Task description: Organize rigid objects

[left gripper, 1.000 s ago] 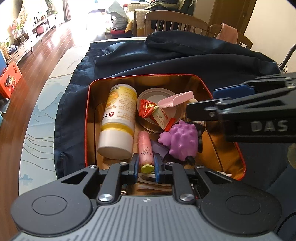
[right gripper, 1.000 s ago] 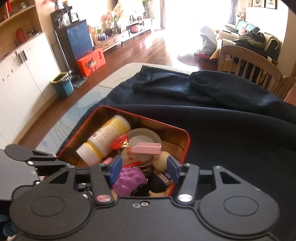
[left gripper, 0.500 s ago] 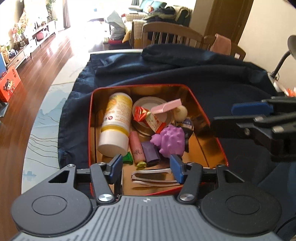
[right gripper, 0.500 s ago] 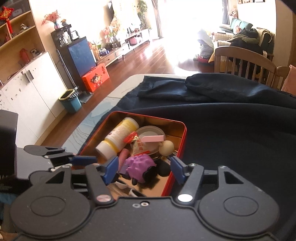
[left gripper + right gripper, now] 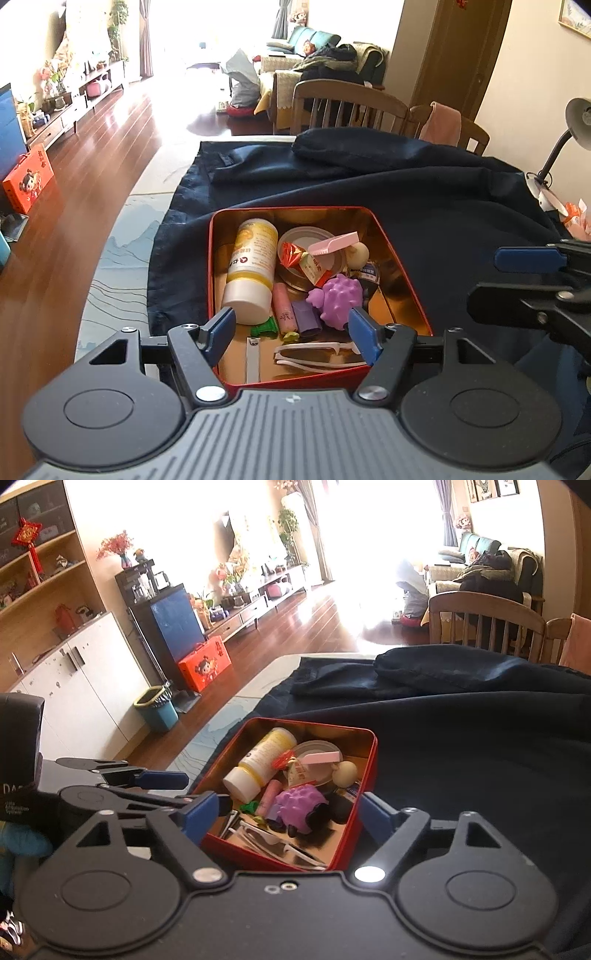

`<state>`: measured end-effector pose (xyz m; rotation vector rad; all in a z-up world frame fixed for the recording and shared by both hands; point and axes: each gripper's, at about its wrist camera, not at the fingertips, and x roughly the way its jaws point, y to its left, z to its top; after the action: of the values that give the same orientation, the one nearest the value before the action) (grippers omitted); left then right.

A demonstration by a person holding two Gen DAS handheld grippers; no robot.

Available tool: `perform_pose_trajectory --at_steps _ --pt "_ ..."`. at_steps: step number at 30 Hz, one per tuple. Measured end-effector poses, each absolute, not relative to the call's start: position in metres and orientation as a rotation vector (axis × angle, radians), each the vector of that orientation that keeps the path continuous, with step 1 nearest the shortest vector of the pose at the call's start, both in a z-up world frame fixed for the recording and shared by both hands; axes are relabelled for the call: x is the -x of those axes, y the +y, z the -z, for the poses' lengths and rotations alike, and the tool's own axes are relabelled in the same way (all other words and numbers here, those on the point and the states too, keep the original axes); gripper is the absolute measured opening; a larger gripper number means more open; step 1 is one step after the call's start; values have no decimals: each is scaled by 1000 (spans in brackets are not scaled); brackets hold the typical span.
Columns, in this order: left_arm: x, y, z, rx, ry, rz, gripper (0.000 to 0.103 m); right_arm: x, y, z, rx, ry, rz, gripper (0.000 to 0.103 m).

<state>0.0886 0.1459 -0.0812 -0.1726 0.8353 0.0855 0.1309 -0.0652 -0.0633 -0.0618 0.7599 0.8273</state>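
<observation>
Nearest the lenses, the left gripper (image 5: 291, 334) and the right gripper (image 5: 286, 814) are hovering above the near end of the red tin (image 5: 211, 258), both with fingers spread wide and holding nothing. Inside the tin, white glasses (image 5: 317, 355) are lying nearest, then a purple spiky toy (image 5: 338, 298), a pink tube (image 5: 284, 312) and a yellow-labelled bottle (image 5: 251, 266), all resting together; farther off, only the dark blue cloth (image 5: 424, 192) is showing, so the sorting is judged essentially complete
</observation>
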Motion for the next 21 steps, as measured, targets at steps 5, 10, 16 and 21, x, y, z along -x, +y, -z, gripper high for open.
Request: perform_pose_trajectory --at_steps 5,10,16,21 --pt "-76 148 68 181 794 -83 80 -112 -71 57 71 683 -833 100" --pt "-64 147 59 176 775 -79 81 -96 -75 56 62 642 -827 103" --pt "-48 145 51 183 762 -78 88 -81 -86 59 28 621 -796 103" --pt "-32 142 47 186 738 -70 103 -66 -93 61 20 597 -764 103"
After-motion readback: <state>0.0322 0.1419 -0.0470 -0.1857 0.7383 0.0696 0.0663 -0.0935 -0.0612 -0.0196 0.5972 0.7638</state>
